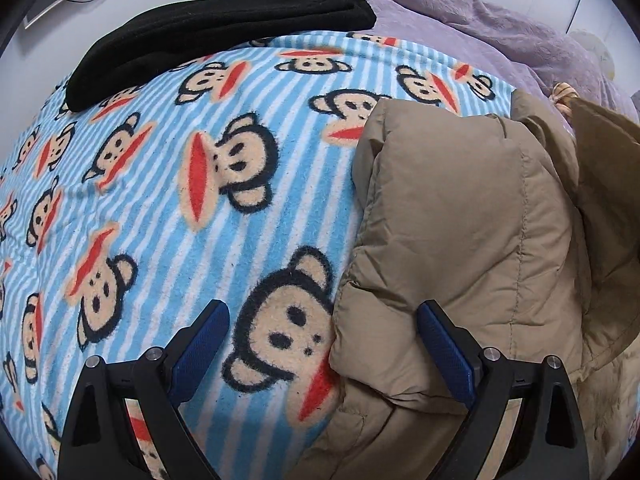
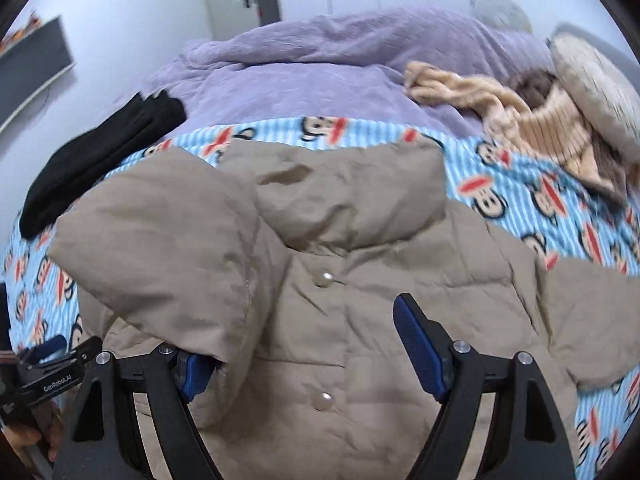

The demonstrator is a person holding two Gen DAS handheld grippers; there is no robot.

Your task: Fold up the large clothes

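Two wide-angle views look down on a bed covered by a blue-and-white striped blanket printed with cartoon monkey faces. A lilac plush blanket is bunched across the far end of the bed, with white walls and a door behind it. A folded black garment lies at the far left edge of the striped blanket. In the right wrist view, a tan knitted piece and a pale furry cushion sit at the far right.

A beige padded coat lies front-up on the striped blanket, its round snap buttons showing and its hood pointing toward the lilac blanket. One sleeve is folded in over the chest.

The left gripper hovers low at the coat's left edge, blue-padded fingers spread wide with nothing between them; one finger is over the blanket, the other over the coat. The right gripper is spread wide above the coat's front, its left finger tucked under the end of the folded sleeve, its right finger over the chest; it grasps nothing.

Bare striped blanket lies open to the left of the coat as far as the black garment, and more shows to the coat's right.
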